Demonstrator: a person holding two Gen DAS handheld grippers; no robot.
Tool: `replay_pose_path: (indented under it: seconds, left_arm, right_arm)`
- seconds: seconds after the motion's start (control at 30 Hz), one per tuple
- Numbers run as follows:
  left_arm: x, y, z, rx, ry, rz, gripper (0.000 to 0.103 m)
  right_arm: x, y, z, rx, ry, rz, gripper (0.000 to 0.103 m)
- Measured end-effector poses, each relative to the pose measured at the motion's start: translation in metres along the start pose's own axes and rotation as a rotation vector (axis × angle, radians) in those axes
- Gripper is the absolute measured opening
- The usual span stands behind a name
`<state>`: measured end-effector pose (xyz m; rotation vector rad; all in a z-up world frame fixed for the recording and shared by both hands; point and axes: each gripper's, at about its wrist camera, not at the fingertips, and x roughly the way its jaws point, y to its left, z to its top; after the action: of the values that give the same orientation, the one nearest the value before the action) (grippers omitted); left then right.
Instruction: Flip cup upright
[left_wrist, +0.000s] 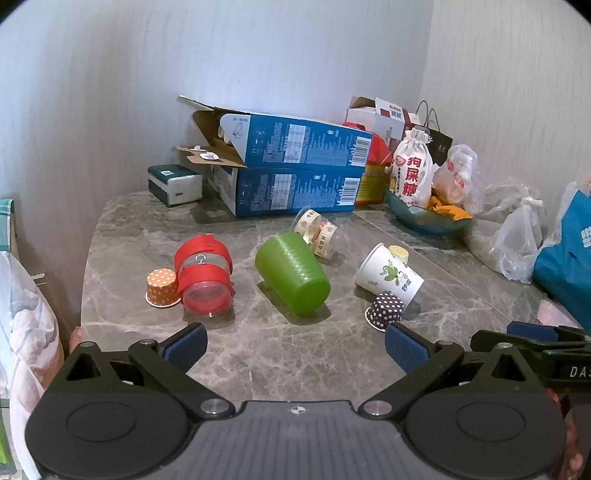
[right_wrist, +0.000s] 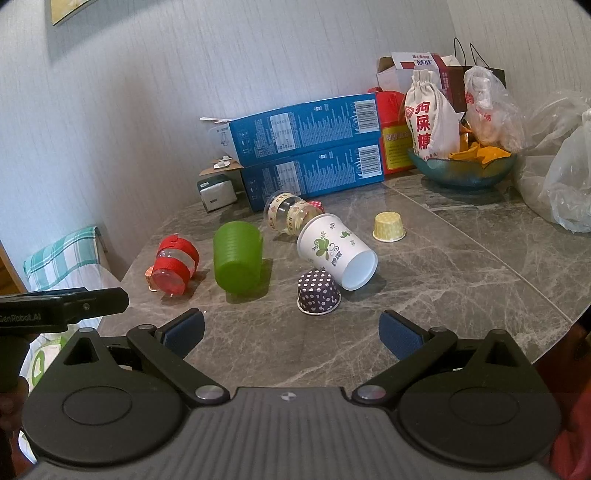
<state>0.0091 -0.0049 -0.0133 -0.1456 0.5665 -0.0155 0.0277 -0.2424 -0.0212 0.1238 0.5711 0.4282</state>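
Both spread wide, empty: left gripper (left_wrist: 295, 349), right gripper (right_wrist: 291, 332). Green cup (left_wrist: 291, 273) on its side mid-tabletop (left_wrist: 314, 354), base nearward, dead ahead of left; nearer that one.

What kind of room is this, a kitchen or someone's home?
Probably a home dining corner: a marble-look table against wallpapered walls, cluttered with a snack bowl, tissue pack and plastic bags.
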Motion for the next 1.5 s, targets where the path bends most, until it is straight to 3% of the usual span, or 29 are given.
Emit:
replay_pose_path:
  seconds: [0.3, 0.47, 0.6, 0.73, 1.0, 1.07, 1.2, 1.23, 1.4, 1.5]
  left_arm:
    - [0.008, 0.003, 0.0, -0.007, 0.013, -0.013, 0.103]
    - [0.011, 0.007, 0.001, -0.009, 0.013, -0.027, 0.103]
    - [0.011, 0.011, -0.001, -0.023, 0.011, -0.038, 0.103]
    - [0.012, 0.017, -0.004, -0.036, 0.025, -0.038, 0.103]
    - [0.01, 0.029, -0.007, -0.062, 0.023, -0.032, 0.103]
    - [0.011, 0.031, -0.008, -0.069, 0.024, -0.035, 0.103]
    - [0.011, 0.033, -0.01, -0.077, 0.03, -0.038, 0.103]
    - [0.011, 0.034, -0.011, -0.079, 0.031, -0.039, 0.103]
    - [0.01, 0.04, -0.013, -0.101, 0.028, -0.039, 0.103]
    - [0.006, 0.041, -0.015, -0.106, 0.023, -0.038, 0.103]
  right_arm:
    - [0.008, -0.001, 0.005, -0.015, 0.023, -0.003, 0.102]
    - [0.028, 0.001, 0.043, -0.154, 0.07, -0.003, 0.102]
    - [0.076, -0.01, 0.091, -0.22, 0.199, -0.02, 0.102]
    - [0.134, -0.019, 0.113, -0.254, 0.358, -0.009, 0.101]
    - [0.202, -0.005, 0.116, -0.438, 0.619, 0.033, 0.095]
    - [0.214, -0.005, 0.115, -0.462, 0.663, 0.009, 0.091]
    - [0.23, -0.009, 0.115, -0.447, 0.722, 0.008, 0.076]
    - [0.234, -0.008, 0.114, -0.454, 0.734, -0.001, 0.065]
    - [0.238, -0.007, 0.115, -0.456, 0.739, -0.023, 0.064]
    - [0.226, -0.006, 0.128, -0.443, 0.667, -0.076, 0.063]
